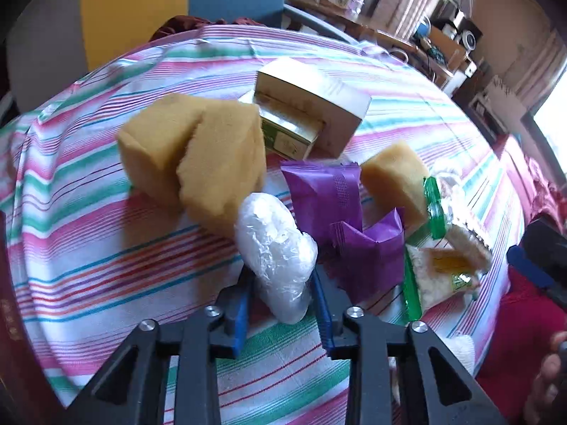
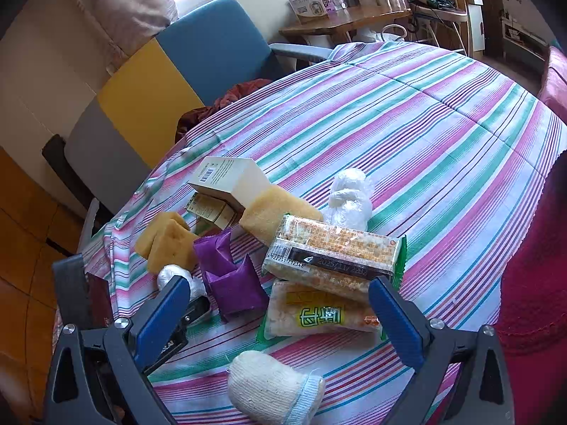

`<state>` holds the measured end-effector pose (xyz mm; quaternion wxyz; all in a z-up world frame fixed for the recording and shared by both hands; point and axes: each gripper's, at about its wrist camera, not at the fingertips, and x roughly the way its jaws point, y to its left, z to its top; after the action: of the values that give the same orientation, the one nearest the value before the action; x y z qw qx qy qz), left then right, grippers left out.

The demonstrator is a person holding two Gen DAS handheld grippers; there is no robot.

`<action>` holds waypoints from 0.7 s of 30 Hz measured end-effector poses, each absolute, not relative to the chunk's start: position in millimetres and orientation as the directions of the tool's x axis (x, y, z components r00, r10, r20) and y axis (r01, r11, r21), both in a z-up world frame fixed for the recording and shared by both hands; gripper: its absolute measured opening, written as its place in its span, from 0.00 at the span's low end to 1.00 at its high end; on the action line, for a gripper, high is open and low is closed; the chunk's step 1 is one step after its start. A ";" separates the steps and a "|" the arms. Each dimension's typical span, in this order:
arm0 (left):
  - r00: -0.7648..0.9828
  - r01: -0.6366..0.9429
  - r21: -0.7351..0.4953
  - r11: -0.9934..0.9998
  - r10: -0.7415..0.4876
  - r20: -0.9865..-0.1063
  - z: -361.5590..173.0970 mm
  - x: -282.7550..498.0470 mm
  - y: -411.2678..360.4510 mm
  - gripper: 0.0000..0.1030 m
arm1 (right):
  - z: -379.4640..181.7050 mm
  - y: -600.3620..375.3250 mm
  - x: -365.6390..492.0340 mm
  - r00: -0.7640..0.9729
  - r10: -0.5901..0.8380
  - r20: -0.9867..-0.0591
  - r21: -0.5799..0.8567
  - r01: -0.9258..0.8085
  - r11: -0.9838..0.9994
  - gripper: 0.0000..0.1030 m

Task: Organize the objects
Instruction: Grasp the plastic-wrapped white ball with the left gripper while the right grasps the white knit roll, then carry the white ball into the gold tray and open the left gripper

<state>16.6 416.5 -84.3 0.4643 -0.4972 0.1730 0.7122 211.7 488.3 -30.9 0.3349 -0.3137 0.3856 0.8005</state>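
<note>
1. Left wrist view: the left gripper (image 1: pixel 280 295) was clenched on a plastic-wrapped white bundle (image 1: pixel 274 251), its blue pads pressing the bundle's lower flanks. The bundle's long axis ran straight ahead from the tongs, up toward two yellow sponges (image 1: pixel 193 163), which it nearly touched. Purple packets (image 1: pixel 340 212) lay just right of it, and an open cardboard box (image 1: pixel 312 106) stood beyond. Whether the bundle still rested on the striped cloth (image 1: pixel 88 248) was hard to tell; its underside was hidden by the fingers.

2. Right wrist view: the right gripper (image 2: pixel 280 313) stood released and empty, jaws wide, pointing at the rice-cracker packs (image 2: pixel 329 276). A knitted white roll (image 2: pixel 273 389) lay nearest, between the fingers. The bundle showed only partly behind the left blue finger, so the left hand was clearly the nearer one. A second wrapped bundle (image 2: pixel 349 194) sat farther off.
</note>
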 end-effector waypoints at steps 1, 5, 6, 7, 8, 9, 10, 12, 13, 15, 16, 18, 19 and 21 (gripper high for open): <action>-0.075 -0.832 -0.218 -0.510 0.493 -0.867 -83.3 16.0 413.4 0.30 | -30.8 487.8 210.7 -0.578 0.293 -0.762 0.404 -0.777 -0.482 0.99; -0.092 -0.823 -0.220 -0.524 0.505 -0.858 -76.7 13.6 391.5 0.30 | -30.4 483.5 206.0 -0.580 0.281 -0.764 0.392 -0.764 -0.512 0.97; -0.101 -0.820 -0.219 -0.529 0.509 -0.855 -74.2 13.8 383.9 0.30 | -30.4 482.3 204.9 -0.580 0.278 -0.766 0.389 -0.762 -0.518 0.96; -0.107 -0.819 -0.217 -0.532 0.512 -0.852 -71.7 14.3 377.6 0.30 | -30.6 481.1 203.4 -0.580 0.273 -0.768 0.386 -0.758 -0.525 0.96; -0.111 -0.818 -0.216 -0.533 0.515 -0.850 -68.5 15.1 371.5 0.30 | -31.1 479.9 201.3 -0.580 0.264 -0.771 0.384 -0.753 -0.534 0.95; -0.119 -0.817 -0.214 -0.535 0.519 -0.846 -64.4 15.0 363.1 0.30 | -32.1 478.3 198.4 -0.580 0.249 -0.776 0.382 -0.746 -0.546 0.95; -0.127 -0.816 -0.211 -0.538 0.523 -0.843 -61.1 14.8 355.6 0.30 | -33.6 475.9 194.7 -0.580 0.229 -0.782 0.382 -0.736 -0.559 0.95; -0.147 -0.809 -0.207 -0.550 0.530 -0.835 -50.2 11.9 335.1 0.30 | -37.2 471.0 188.0 -0.572 0.188 -0.798 0.376 -0.718 -0.586 0.94; -0.154 -0.805 -0.206 -0.556 0.531 -0.833 -44.8 8.4 328.0 0.30 | -39.2 466.3 183.0 -0.558 0.166 -0.813 0.361 -0.707 -0.608 0.94; -0.182 -0.787 -0.199 -0.584 0.528 -0.829 -33.9 -3.9 302.7 0.30 | -43.5 455.0 173.2 -0.519 0.122 -0.846 0.319 -0.676 -0.664 0.94; -0.195 -0.777 -0.199 -0.597 0.530 -0.825 -29.5 -10.2 291.1 0.30 | -46.4 447.6 168.2 -0.490 0.099 -0.866 0.291 -0.655 -0.698 0.94; -0.228 -0.755 -0.192 -0.627 0.526 -0.820 -21.9 -22.9 265.5 0.30 | -51.1 436.8 161.6 -0.435 0.085 -0.897 0.235 -0.629 -0.741 0.94; -0.246 -0.741 -0.187 -0.644 0.521 -0.817 -18.6 -27.9 252.4 0.30 | -53.4 432.0 158.3 -0.404 0.091 -0.910 0.199 -0.620 -0.759 0.94; -0.279 -0.710 -0.179 -0.681 0.506 -0.816 -14.6 -42.5 226.1 0.30 | -59.2 424.1 151.5 -0.337 0.111 -0.935 0.123 -0.600 -0.790 0.94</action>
<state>-42.5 226.1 -14.6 0.3841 -0.4614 0.1106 0.7921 151.5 424.1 -59.2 0.2266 -0.5291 0.2315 0.7843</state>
